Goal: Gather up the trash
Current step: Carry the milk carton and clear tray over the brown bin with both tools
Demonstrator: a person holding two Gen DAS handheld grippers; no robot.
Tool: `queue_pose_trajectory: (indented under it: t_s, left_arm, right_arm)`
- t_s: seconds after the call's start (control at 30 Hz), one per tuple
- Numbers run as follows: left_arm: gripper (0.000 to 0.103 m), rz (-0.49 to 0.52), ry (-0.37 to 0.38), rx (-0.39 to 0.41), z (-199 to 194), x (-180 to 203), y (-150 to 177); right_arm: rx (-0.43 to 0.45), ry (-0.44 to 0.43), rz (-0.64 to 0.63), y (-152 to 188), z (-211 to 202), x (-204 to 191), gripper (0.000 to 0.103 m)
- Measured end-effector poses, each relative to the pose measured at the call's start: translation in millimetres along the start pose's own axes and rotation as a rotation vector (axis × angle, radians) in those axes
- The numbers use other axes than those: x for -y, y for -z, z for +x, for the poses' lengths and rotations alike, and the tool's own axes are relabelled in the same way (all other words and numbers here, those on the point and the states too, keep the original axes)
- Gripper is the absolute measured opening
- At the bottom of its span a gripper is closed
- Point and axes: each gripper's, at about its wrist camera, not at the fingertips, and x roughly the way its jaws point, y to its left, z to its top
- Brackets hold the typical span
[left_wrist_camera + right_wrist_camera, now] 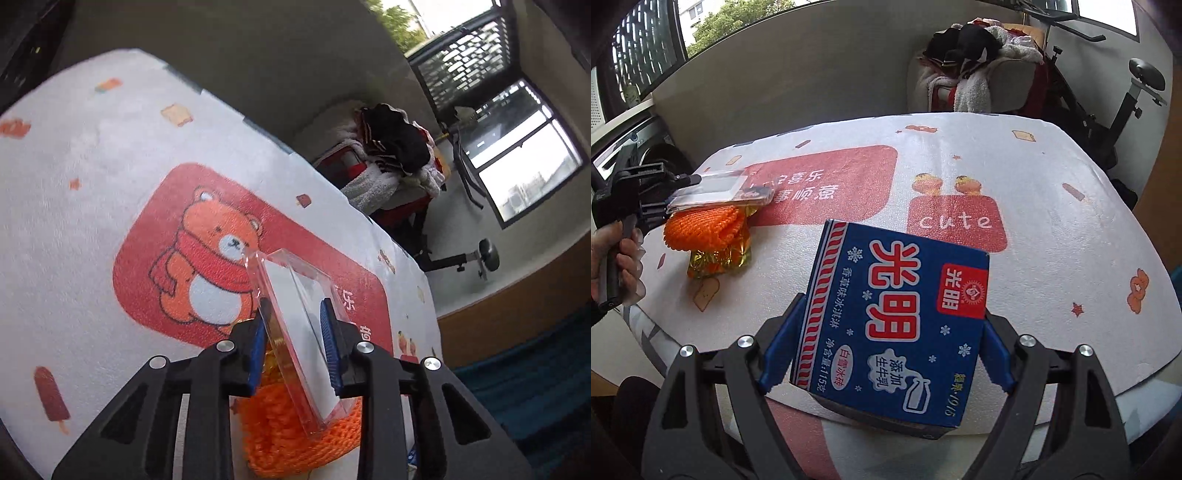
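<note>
My left gripper [295, 325] is shut on a clear plastic box [295, 314], held edge-up over an orange foam net [295, 435] that lies on the table. In the right wrist view the left gripper [683, 192] holds the clear box [720, 188] just above the orange net [701, 225], which lies next to a gold foil wrapper [716, 258]. My right gripper [886, 332] is shut on a blue ice-cream carton [894, 317] with red and white Chinese lettering, held above the table's near edge.
The table wears a white cloth [1052, 240] with red panels and a bear print [218, 258]. Beyond it stand a chair piled with clothes [971, 62], an exercise bike [1126, 99] and windows [524, 162]. A blue rug [535, 387] lies on the floor.
</note>
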Motion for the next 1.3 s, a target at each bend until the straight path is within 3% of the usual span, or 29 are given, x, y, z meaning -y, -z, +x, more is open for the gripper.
queue_pose_trajectory:
  t_s: [0.17,0.3,0.8,1.3]
  left_arm:
    - [0.017,0.189,0.005,0.041,-29.3,48.7,-9.1]
    - [0.015,0.254,0.032,0.045,-47.2,71.8,-4.9]
    - [0.014,0.351,0.099,-0.014,-113.0,105.0,55.6]
    - [0.014,0.426,0.16,-0.126,-150.0,111.0,159.8]
  right_arm:
    - [0.02,-0.023,0.001,1.0,-10.8,-9.7,0.083]
    - [0.037,-0.042,-0.003,1.9,-22.0,-20.6,0.083]
    - [0.092,-0.095,-0.059,14.2,-68.9,-59.7,0.083]
    - [0.115,-0.121,-0.074,43.9,-103.5,-71.1,0.083]
